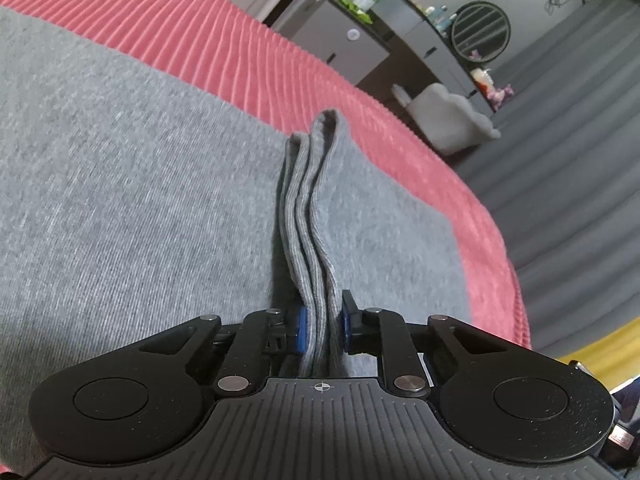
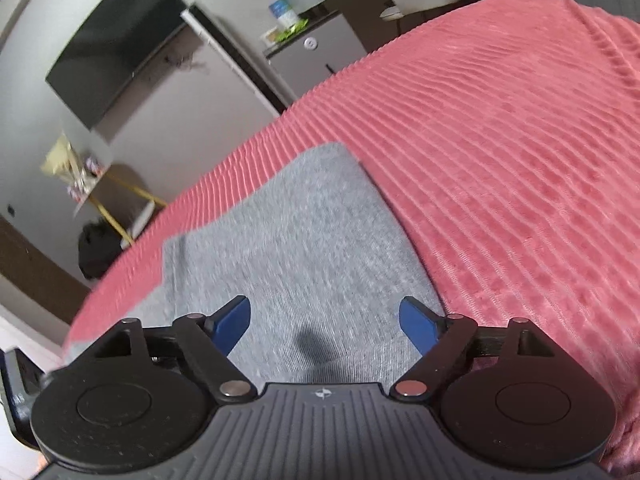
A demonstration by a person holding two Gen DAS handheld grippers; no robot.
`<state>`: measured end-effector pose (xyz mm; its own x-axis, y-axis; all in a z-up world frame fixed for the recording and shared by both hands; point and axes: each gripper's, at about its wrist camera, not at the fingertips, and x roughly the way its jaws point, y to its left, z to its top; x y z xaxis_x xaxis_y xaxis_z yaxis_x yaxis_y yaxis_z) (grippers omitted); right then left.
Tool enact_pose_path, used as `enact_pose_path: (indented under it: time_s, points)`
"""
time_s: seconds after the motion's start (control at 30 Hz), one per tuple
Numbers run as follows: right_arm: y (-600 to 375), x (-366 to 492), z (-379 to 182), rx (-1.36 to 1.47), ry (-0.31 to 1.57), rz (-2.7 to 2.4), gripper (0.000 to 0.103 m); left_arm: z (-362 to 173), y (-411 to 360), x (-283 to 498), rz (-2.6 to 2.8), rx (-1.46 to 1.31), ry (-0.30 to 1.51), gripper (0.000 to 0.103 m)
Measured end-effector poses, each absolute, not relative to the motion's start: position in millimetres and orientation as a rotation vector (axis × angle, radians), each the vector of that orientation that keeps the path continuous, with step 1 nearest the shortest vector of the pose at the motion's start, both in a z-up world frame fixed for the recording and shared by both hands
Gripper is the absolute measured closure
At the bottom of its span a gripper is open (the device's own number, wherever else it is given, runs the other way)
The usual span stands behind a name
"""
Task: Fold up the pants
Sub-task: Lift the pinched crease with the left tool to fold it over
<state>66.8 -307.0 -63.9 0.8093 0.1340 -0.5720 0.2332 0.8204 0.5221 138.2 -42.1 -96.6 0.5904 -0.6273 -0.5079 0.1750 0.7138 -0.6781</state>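
1. Left wrist view: our left gripper is nearly closed, its blue pads pinching a bunched, ribbed edge of the grey pants, several layers standing up in a ridge between the jaws.
2. Outward from that pinch, the pants lie flat across the pink ribbed bedspread, the held edge near the bed's far side, with a dresser and round mirror across the room.
3. Right wrist view: our right gripper stands wide, its blue pads clear of the cloth and holding nothing; grey fabric lies beneath and between the jaws, one corner reaching out over the bedspread.
4. We judge the step to be securing both ends of an edge before carrying it over. To do it well, we should settle the right jaws round all layers, close firmly, then lift both hands together, keeping the edge taut and level so the fold lands square.
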Motion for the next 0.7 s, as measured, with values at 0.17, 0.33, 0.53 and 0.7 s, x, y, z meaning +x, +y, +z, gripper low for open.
enact_pose_path:
  time_s: [0.17, 0.33, 0.53, 0.7]
  points:
    - [-301, 60, -57, 0.585, 0.604, -0.034, 0.051, -92, -30, 131, -0.502, -0.653, 0.779, 0.085]
    - [-293, 62, -55, 0.531, 0.629, -0.016, 0.063, -83, -14, 118, -0.478, -0.651, 0.747, 0.086]
    - [-293, 65, -56, 0.521, 0.646, -0.005, 0.065, -61, 4, 99, -0.387, -0.547, 0.691, 0.086]
    - [-291, 73, -61, 0.496, 0.697, -0.027, 0.065, -73, -7, 107, -0.340, -0.452, 0.790, 0.081]
